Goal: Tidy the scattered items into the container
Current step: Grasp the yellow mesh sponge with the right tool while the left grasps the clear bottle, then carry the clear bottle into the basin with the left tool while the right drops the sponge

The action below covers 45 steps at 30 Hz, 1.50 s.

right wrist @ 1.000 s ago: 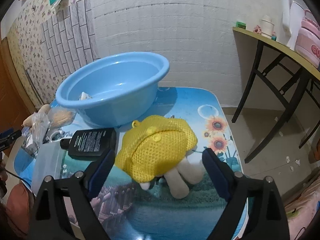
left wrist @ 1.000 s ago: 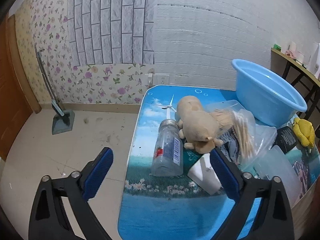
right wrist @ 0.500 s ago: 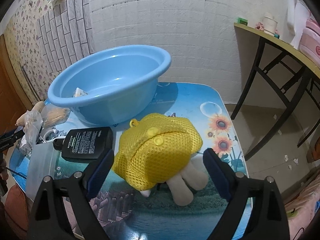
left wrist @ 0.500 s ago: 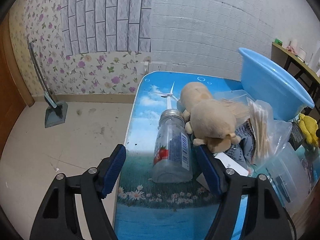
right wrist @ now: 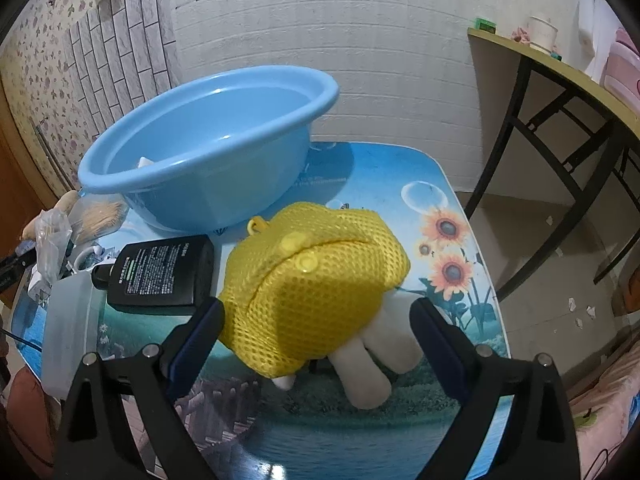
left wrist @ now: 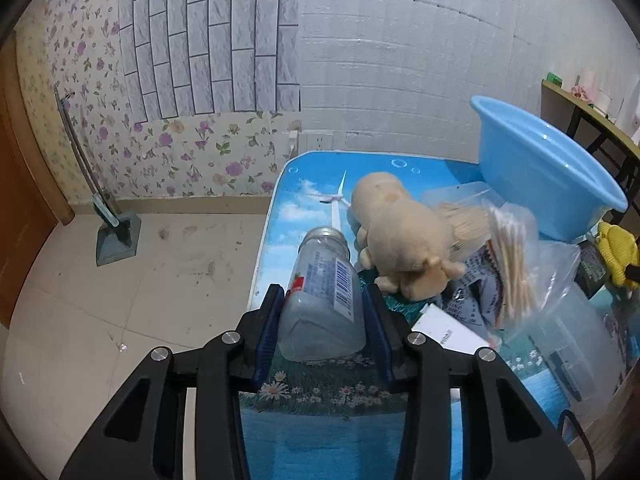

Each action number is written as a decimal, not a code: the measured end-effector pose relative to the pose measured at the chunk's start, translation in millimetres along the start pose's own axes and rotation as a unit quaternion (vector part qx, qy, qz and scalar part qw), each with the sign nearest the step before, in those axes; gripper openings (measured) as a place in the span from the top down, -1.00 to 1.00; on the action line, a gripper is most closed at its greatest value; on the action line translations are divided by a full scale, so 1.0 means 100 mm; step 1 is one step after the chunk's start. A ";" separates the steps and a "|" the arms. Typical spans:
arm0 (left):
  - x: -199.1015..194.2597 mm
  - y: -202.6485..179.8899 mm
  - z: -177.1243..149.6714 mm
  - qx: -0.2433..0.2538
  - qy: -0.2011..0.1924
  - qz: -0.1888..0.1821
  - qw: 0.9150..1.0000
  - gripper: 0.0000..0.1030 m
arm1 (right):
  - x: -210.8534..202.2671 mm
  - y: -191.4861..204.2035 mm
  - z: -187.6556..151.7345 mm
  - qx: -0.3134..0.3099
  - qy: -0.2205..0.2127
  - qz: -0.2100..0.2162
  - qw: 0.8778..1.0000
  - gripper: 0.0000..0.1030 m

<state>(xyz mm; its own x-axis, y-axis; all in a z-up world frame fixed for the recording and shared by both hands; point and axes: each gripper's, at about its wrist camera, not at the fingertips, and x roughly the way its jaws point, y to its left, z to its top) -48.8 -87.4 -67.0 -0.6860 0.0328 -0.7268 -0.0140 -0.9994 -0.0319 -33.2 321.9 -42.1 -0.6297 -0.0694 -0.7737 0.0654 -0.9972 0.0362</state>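
Two grippers worked over one low table (left wrist: 280, 204) covered in a printed blue scenery cloth. At the left edge of the table, the left gripper (left wrist: 325, 300) was clenched on a clear jar (left wrist: 324, 292) that lay on its side, metal cap pointing to the far wall, both blue pads pressed against its flanks. Just right of the jar lay a beige plush toy (left wrist: 404, 240), touching it near the cap end. Further right sat a clear bag of cotton swabs (left wrist: 512, 264) over some printed packets, with a white card (left wrist: 444, 330) at the near side and a translucent plastic box (left wrist: 576, 340) beyond them.

At the far right of that view stood the blue basin (left wrist: 548, 184), the container, with a small white item (right wrist: 146, 162) already lying inside it. In the right wrist view the basin (right wrist: 208, 160) sat at the far left of the table, a black bottle (right wrist: 160, 272) lying just near of it. Right of the bottle, the right gripper (right wrist: 316, 316) stood spread wide around a yellow mesh pouch (right wrist: 316, 276) with white plush limbs (right wrist: 372, 364) poking out below; the left pad was touching or almost touching the mesh, the right pad was apart from it.
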 end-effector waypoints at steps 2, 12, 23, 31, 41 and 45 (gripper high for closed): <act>-0.07 -0.01 0.01 -0.006 -0.005 -0.010 1.000 0.24 | 0.00 -0.01 -0.02 -0.002 0.006 -0.001 1.000 -0.67; -0.56 -0.23 0.12 0.018 -0.052 -0.014 0.998 0.25 | -0.16 -0.03 -0.08 -0.010 -0.019 0.031 0.999 -0.18; -0.95 -0.53 0.13 0.059 -0.081 -0.029 0.995 0.25 | -0.41 -0.15 -0.12 0.001 -0.055 0.036 0.998 -0.16; -1.07 -0.67 0.17 0.069 -0.092 -0.038 0.993 0.25 | -0.52 -0.17 -0.16 0.005 -0.068 0.048 0.997 -0.16; -1.25 -1.00 0.34 0.099 -0.117 -0.067 0.986 0.25 | -0.78 -0.23 -0.04 0.019 -0.108 0.076 0.991 -0.15; -1.26 -1.12 0.42 0.103 -0.123 -0.084 0.983 0.25 | -0.86 -0.27 0.03 0.038 -0.121 0.110 0.986 -0.15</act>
<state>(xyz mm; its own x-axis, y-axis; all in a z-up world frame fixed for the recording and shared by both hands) 8.6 20.0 57.3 -0.8167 0.2184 -0.5342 -0.2715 -0.9622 0.0216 16.8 354.5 25.2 -0.7740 -0.2797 -0.5681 0.1685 -0.9558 0.2411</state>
